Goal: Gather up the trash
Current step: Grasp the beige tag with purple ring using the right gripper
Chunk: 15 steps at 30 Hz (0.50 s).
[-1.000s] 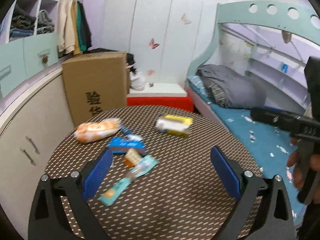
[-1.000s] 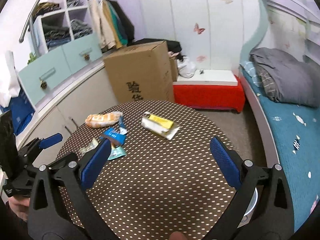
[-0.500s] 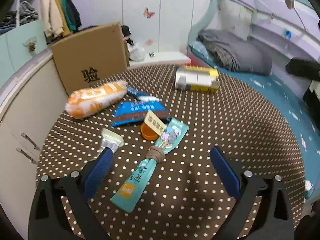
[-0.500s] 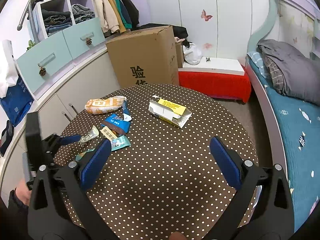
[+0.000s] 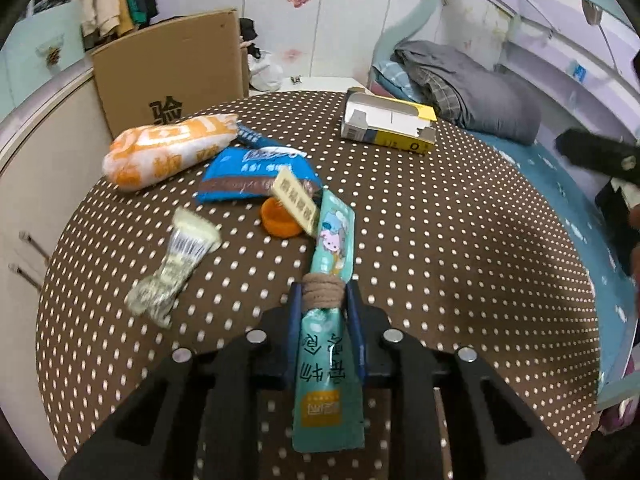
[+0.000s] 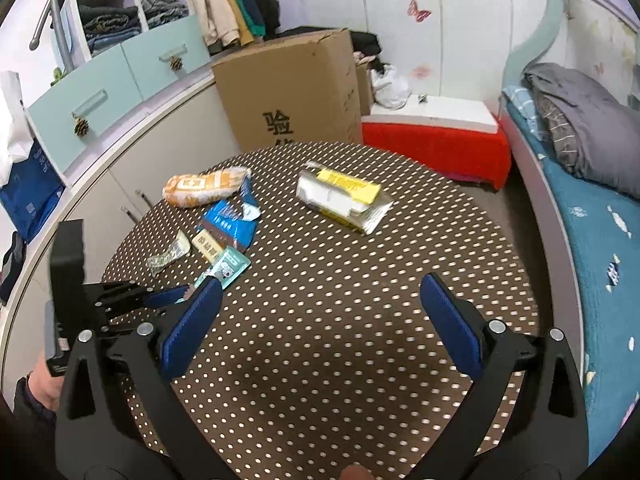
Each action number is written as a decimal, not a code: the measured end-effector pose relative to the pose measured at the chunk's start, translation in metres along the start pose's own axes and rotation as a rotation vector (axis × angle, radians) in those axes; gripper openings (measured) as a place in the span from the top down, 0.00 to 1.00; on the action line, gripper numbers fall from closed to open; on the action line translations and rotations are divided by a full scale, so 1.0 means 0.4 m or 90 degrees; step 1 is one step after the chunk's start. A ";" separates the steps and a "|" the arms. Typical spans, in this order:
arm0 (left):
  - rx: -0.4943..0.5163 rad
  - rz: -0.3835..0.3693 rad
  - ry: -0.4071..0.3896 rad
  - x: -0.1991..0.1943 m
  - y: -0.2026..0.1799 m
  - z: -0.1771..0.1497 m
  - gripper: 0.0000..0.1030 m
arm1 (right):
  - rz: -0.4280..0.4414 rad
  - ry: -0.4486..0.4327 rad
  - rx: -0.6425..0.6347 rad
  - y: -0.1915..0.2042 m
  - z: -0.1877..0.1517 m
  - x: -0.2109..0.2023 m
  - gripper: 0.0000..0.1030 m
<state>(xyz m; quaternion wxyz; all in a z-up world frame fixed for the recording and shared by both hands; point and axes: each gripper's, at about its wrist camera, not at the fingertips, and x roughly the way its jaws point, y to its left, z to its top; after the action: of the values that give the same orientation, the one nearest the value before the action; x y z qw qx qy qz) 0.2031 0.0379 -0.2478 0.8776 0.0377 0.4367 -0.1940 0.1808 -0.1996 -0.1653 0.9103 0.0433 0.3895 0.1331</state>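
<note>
Trash lies on a round brown polka-dot table. My left gripper is shut on a teal snack wrapper bound with a hair tie; the wrapper also shows in the right wrist view. Beyond it lie an orange cap, a tan label, a blue wrapper, an orange bread bag, a crumpled clear wrapper and a yellow-and-white carton. My right gripper is open and empty above the table's near side.
A cardboard box stands behind the table, a red-and-white bench to its right. A bed with a grey blanket runs along the right. Curved cabinets line the left.
My left gripper moved down and forward and closed on the teal wrapper. My right gripper drifted closer over the table and stayed open.
</note>
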 end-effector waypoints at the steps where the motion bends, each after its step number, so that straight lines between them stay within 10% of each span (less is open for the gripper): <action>1: -0.011 -0.001 -0.004 -0.015 0.004 -0.009 0.79 | 0.010 0.008 -0.004 0.008 -0.003 0.017 0.06; 11: -0.087 0.011 -0.047 -0.142 0.033 -0.088 0.80 | 0.064 0.073 -0.078 0.112 -0.023 0.182 0.06; 15: -0.129 0.031 -0.056 -0.165 0.061 -0.121 0.80 | 0.067 0.085 -0.130 0.168 -0.019 0.248 0.29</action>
<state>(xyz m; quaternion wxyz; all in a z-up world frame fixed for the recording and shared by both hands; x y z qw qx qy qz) 0.1399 0.0919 -0.2286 0.8999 -0.0493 0.4138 -0.1285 0.2271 -0.1079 -0.2276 0.8739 -0.0385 0.4307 0.2221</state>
